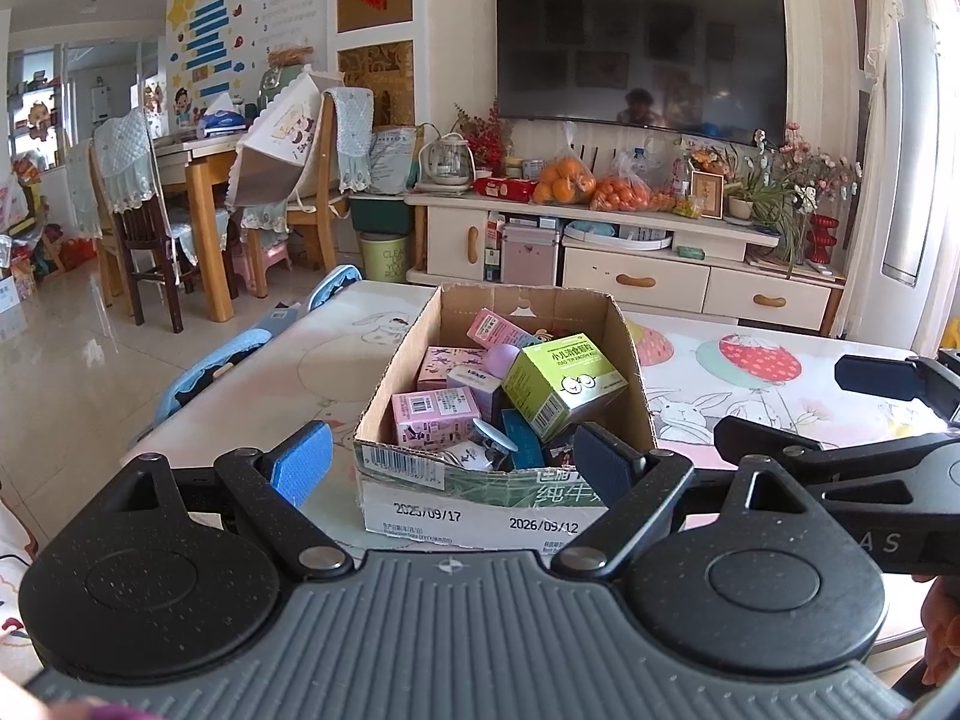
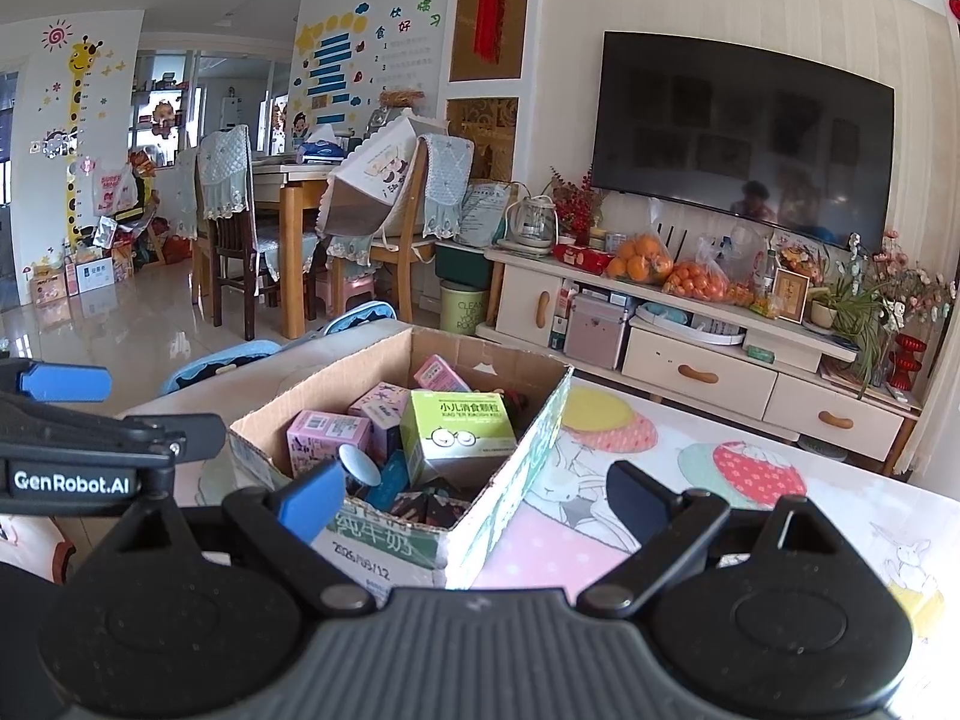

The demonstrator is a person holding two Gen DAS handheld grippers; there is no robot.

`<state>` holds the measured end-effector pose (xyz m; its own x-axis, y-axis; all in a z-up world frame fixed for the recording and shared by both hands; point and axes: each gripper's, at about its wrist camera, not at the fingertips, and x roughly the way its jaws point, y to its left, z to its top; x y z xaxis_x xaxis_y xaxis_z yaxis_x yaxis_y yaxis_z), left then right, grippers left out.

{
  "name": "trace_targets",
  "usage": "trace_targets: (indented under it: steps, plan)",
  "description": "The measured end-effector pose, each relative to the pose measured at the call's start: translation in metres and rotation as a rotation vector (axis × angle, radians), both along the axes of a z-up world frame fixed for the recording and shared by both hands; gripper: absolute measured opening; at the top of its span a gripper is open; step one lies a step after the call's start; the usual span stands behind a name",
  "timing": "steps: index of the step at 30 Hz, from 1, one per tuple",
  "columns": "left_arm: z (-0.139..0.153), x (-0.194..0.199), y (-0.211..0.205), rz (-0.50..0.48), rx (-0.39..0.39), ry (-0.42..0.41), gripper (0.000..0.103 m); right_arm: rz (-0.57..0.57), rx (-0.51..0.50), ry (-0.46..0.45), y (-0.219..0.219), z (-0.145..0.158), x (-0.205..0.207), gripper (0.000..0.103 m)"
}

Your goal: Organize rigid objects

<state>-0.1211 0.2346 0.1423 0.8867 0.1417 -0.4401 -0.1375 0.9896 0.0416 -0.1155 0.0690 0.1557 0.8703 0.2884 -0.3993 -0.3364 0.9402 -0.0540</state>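
Left wrist view: left gripper (image 1: 451, 467) is held low before the cardboard box (image 1: 480, 501), jaws apart, nothing between the pads; the box's near wall is framed between them. Right gripper (image 2: 474, 501) is seen likewise with jaws spread wide and empty, aimed at the box's near right corner, over the printed worktop (image 2: 690, 516). Inside the box, small rigid cartons are heaped loosely: a green medicine box (image 1: 564, 387) is tilted on top, a pink carton (image 1: 435, 417) is lying near the front left, more pink cartons are behind, and a round grey-blue cap (image 1: 495, 435) and dark packets are wedged below. Beyond the worktop, a TV cabinet (image 1: 636, 285) with bags of oranges (image 1: 564, 183) is seen, with a dining table off to the left.

Risks, as judged: the pile is unstable, so pulling one carton could topple the green box; the light open box could be shoved along the worktop by a pad catching its wall; a thin carton could be crushed if clamped hard.
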Motion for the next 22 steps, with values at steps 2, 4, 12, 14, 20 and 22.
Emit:
trace_targets:
  steps: [2, 4, 12, 14, 20, 22]
  plan:
    - [0.000, 0.000, 0.000, 0.001, 0.000, 0.002, 0.103, -0.001, 0.001, 0.001, -0.001, 0.000, 0.000, 0.094]
    - [0.000, 0.000, 0.001, -0.001, -0.007, 0.001, 0.103, -0.002, 0.006, 0.005, -0.003, -0.001, 0.000, 0.094]
    - [-0.001, 0.002, 0.000, -0.010, -0.035, 0.010, 0.103, -0.005, 0.015, 0.012, -0.007, -0.005, 0.003, 0.094]
    - [-0.001, 0.003, 0.000, -0.013, -0.046, 0.010, 0.103, -0.005, 0.019, 0.011, -0.010, -0.006, 0.003, 0.094]
    - [0.001, 0.006, -0.014, -0.022, -0.037, 0.003, 0.103, -0.043, 0.046, -0.023, -0.029, -0.009, 0.005, 0.094]
    - [0.004, 0.008, -0.028, -0.025, -0.014, -0.006, 0.103, -0.086, 0.057, -0.048, -0.044, -0.010, 0.006, 0.094]
